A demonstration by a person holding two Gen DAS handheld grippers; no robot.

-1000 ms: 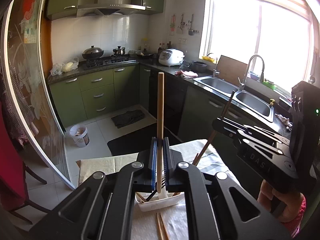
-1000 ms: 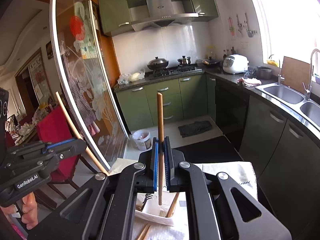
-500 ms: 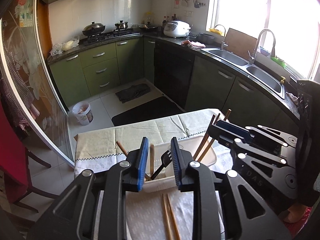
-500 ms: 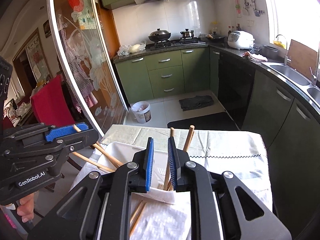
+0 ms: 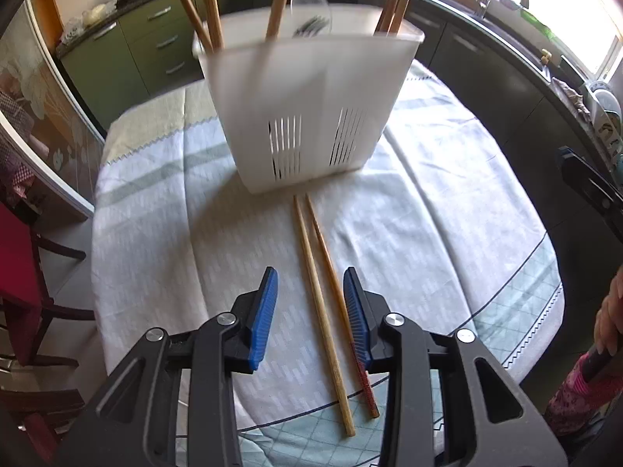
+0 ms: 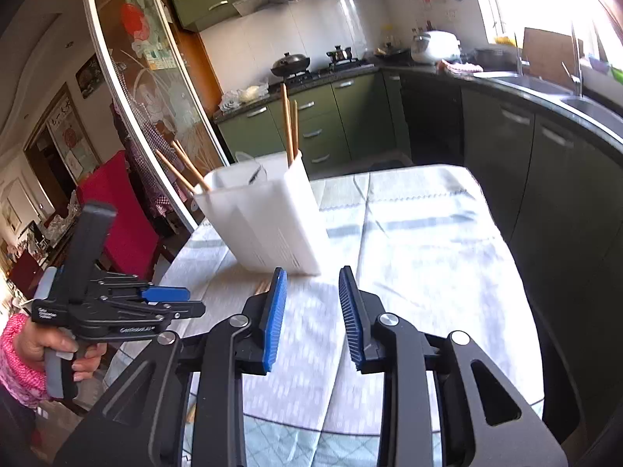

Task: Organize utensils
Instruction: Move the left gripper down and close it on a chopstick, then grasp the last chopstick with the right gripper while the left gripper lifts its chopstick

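Note:
A white slotted utensil holder (image 5: 307, 113) (image 6: 268, 218) stands on the cloth-covered table (image 5: 447, 202), with several wooden chopsticks (image 5: 210, 4) (image 6: 288, 128) and a dark fork (image 5: 311, 25) upright in it. Two more chopsticks (image 5: 321, 295) lie flat on the cloth in front of it. My left gripper (image 5: 310, 295) hovers low over that pair, jaws opening, the sticks lying between the blue pads without being pressed. My right gripper (image 6: 312, 299), jaws opening and empty, hangs above the cloth just right of the holder. The left gripper (image 6: 163, 299) shows at the left of the right wrist view.
A red chair (image 6: 124, 214) stands at the table's left side. Green kitchen cabinets (image 6: 323, 124), a stove with pots (image 6: 292, 64) and a sink counter (image 6: 545, 89) lie beyond. A hand in a pink sleeve (image 5: 607, 327) holds the right tool at the table's right edge.
Both grippers let go of the chopsticks they held upright, which now stand in the holder. Both dropped toward the table with jaws parting; the left one now straddles the two lying chopsticks.

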